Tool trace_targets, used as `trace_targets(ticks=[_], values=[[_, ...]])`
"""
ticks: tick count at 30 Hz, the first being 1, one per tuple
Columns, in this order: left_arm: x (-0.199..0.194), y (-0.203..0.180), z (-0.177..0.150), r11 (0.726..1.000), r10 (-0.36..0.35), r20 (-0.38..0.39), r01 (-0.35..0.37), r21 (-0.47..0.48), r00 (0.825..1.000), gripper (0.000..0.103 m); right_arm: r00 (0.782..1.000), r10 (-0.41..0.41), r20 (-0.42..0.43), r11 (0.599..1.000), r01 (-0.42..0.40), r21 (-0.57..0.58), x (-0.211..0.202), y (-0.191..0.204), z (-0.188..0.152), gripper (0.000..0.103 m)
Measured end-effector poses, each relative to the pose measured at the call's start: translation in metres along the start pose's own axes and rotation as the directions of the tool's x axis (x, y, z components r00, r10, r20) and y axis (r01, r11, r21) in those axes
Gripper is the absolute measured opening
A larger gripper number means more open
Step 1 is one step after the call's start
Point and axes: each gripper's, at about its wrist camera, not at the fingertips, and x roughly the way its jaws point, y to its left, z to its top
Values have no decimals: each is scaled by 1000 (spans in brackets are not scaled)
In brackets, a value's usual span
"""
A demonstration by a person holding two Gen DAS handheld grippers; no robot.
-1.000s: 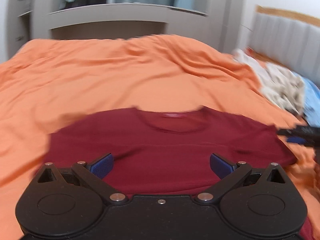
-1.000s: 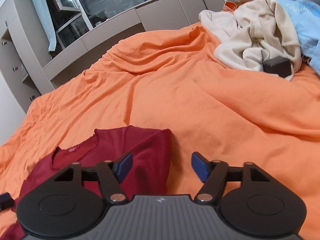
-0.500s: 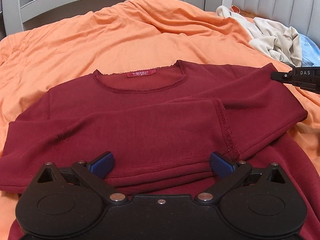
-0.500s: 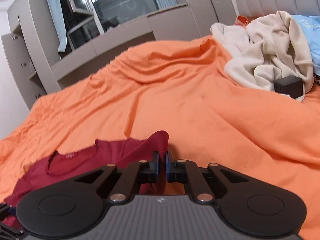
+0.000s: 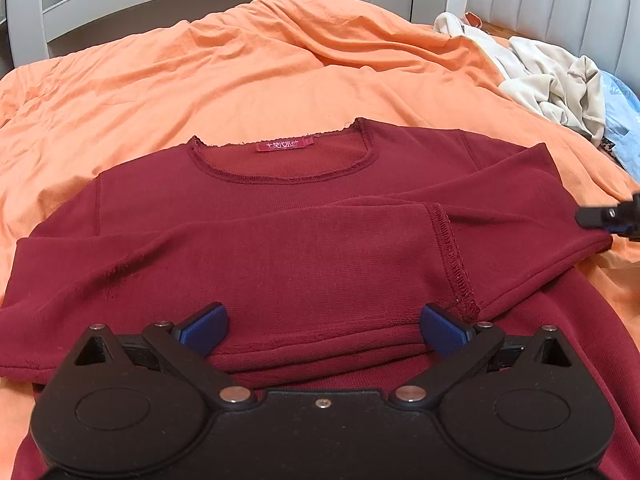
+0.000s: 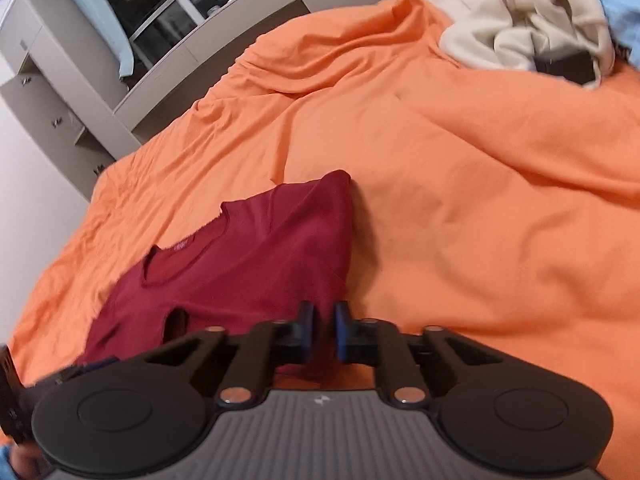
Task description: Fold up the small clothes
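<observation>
Your dark red long-sleeved top (image 5: 304, 208) lies flat on the orange bedspread (image 5: 240, 80), on the near part of the bed, neckline toward the far side with a pink label (image 5: 285, 145) showing inside the collar. One sleeve (image 5: 256, 264) is folded across the chest, its stitched cuff (image 5: 454, 264) ending right of centre; the fabric is a fine rib knit with frayed-looking edging at neck and cuff. Your left gripper (image 5: 322, 328) hovers over the lower part of the top with its blue pads spread wide apart, gripping nothing. Your right gripper (image 6: 322, 332) is clenched on the top's right edge, red cloth pinched between its pads and pulled up slightly. A heap of cream clothes (image 6: 532, 20) sits at the far right of the bed.
</observation>
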Motion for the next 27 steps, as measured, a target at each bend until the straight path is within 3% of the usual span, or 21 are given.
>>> trace_targets(ticks=[6, 8, 11, 16, 19, 23, 27], values=[[-4, 1, 0, 1000, -1, 1, 1, 1, 1000, 103, 998, -56, -12, 998, 56, -3, -4, 1, -7, 7], [-10, 3, 0, 1000, -7, -1, 7, -1, 1000, 102, 998, -69, -7, 998, 69, -7, -8, 3, -8, 14], [-27, 5, -3, 1000, -5, 13, 5, 3, 1000, 102, 995, -98, 23, 993, 99, -66, -23, 16, -13, 40], [-74, 13, -15, 1000, 14, 72, -13, -22, 997, 102, 994, -50, 92, 982, 66, -176, -62, 50, -31, 85], [-105, 23, -22, 997, 23, 110, -15, -75, 994, 102, 992, 7, 125, 977, 20, -213, -89, 70, -55, 102], [-152, 38, -51, 991, 56, 153, -36, -132, 987, 102, 984, 79, 158, 971, -40, -237, -125, 87, -95, 103], [-202, 61, -94, 971, 123, 205, -75, -227, 971, 103, 978, 94, 186, 960, -39, -278, -157, 103, -135, 103]])
